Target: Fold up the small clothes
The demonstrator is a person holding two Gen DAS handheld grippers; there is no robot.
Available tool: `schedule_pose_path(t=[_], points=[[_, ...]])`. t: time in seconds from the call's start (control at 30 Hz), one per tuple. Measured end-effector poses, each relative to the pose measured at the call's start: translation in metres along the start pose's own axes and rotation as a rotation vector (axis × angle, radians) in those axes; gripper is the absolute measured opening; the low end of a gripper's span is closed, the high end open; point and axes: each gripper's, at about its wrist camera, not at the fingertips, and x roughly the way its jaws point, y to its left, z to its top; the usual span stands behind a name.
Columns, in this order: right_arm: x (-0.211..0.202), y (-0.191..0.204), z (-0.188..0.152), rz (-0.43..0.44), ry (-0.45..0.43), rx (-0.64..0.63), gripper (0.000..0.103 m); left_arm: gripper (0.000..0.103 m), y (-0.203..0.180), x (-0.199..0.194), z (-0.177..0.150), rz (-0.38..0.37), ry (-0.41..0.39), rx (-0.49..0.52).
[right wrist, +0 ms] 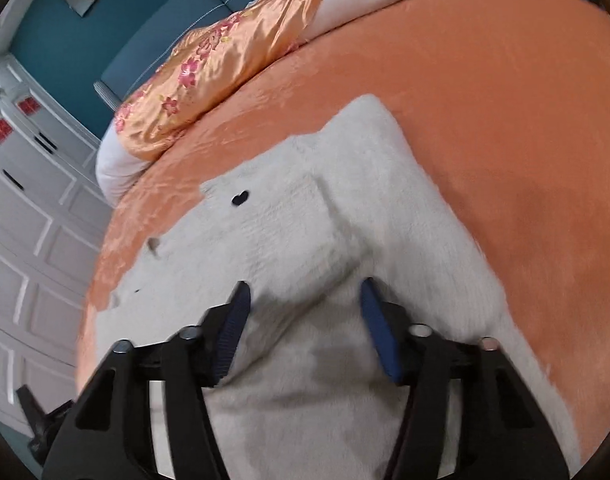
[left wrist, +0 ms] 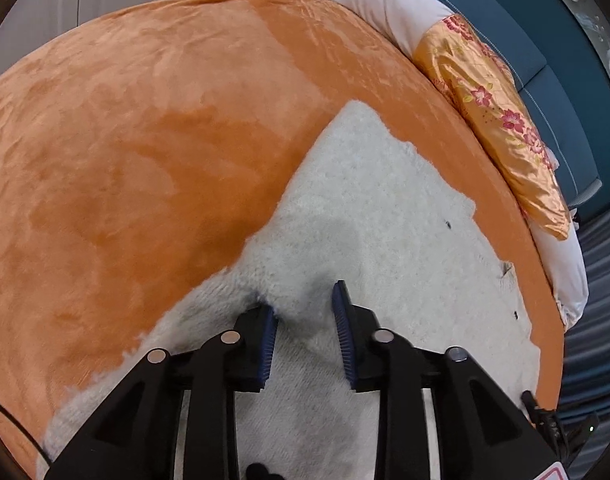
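1. No brand, label or legible writing is seen on the garment or the grippers; red square decals [right wrist: 0, 131] on the white cabinet doors [right wrist: 33, 208] are too small to be read.
2. A white fleecy garment [left wrist: 369, 216] is spread flat on the orange bedspread [left wrist: 125, 140], with small dark buttons [right wrist: 240, 198] along its edge.
3. The left gripper [left wrist: 305, 312] is pressed into the garment at 6 o'clock of its view; a raised bunch of fleece is pinched between the blue pads [left wrist: 342, 312], jaws clamped on it.
4. The right gripper [right wrist: 305, 312] is set likewise at 6 o'clock, a ridge of the garment clamped between its blue pads [right wrist: 379, 328].
5. An orange floral satin pillow [left wrist: 501, 120] is noted at 2 o'clock of the left view, against a teal headboard [left wrist: 545, 32].
6. Nothing is seen lying across the garment besides the grippers.
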Motion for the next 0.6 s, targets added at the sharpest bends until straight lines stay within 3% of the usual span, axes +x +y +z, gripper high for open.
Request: schedule_pose_path(t=[0.07,0.17,0.2,0.23,0.3,0.33,0.47,0.53,0.57,0.6], points=[[-0.025,0.023,0.005,0.058,-0.097,-0.081,0.006,0.005,-0.003,-0.009,0.004,-0.006,-0.051,0.012],[-0.078,0.034,0.002,0.251,-0.264,-0.122,0.006,0.004,-0.008,-0.033,0.006,0.005,-0.186,0.071],[-0.079,0.031,-0.001,0.237,-0.280,-0.123,0.006,0.004,-0.008,-0.035,0.006,0.023,-0.208,0.083],[-0.066,0.027,-0.002,0.174,-0.242,-0.131,0.006,0.004,-0.007,-0.029,0.007,0.050,-0.205,0.097],[-0.001,0.005,-0.007,-0.011,0.003,-0.107,0.006,0.004,-0.002,-0.008,0.007,0.104,-0.141,0.106],[0.009,0.000,-0.010,-0.026,0.036,-0.088,0.005,0.004,0.001,-0.001,0.006,0.116,-0.114,0.103],[-0.039,0.004,-0.008,0.170,-0.151,-0.051,0.005,0.005,0.002,-0.007,-0.002,0.116,-0.143,0.139],[-0.022,0.001,-0.009,0.086,-0.101,-0.073,0.006,0.006,0.003,-0.002,-0.004,0.126,-0.128,0.140],[0.007,-0.007,-0.012,0.003,0.010,-0.074,0.006,0.006,0.003,0.003,-0.004,0.135,-0.118,0.137],[0.017,-0.013,-0.016,-0.006,0.043,-0.062,0.006,0.007,0.002,0.004,-0.005,0.140,-0.118,0.138]])
